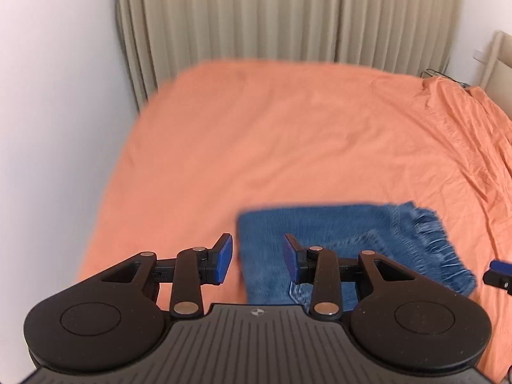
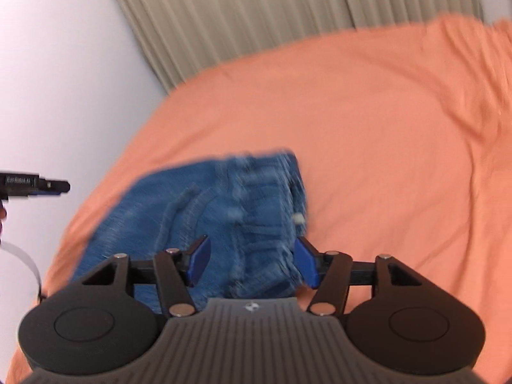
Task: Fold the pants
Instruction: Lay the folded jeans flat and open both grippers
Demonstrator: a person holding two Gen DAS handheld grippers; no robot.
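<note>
Blue denim pants (image 2: 224, 220) lie folded beneath both open tongs (image 2: 252, 262).

An orange bedspread (image 1: 288, 134) covers the bed, smooth over most of its surface and creased into wrinkles toward the right side. Behind the bed hang beige pleated curtains (image 1: 288, 12) that reach down to the far edge of the cover. A plain white wall (image 1: 54, 112) runs along the left. At the far right a pale headboard (image 1: 502, 60) stands against the wall, with dark cables (image 1: 448, 76) just beside it
</note>
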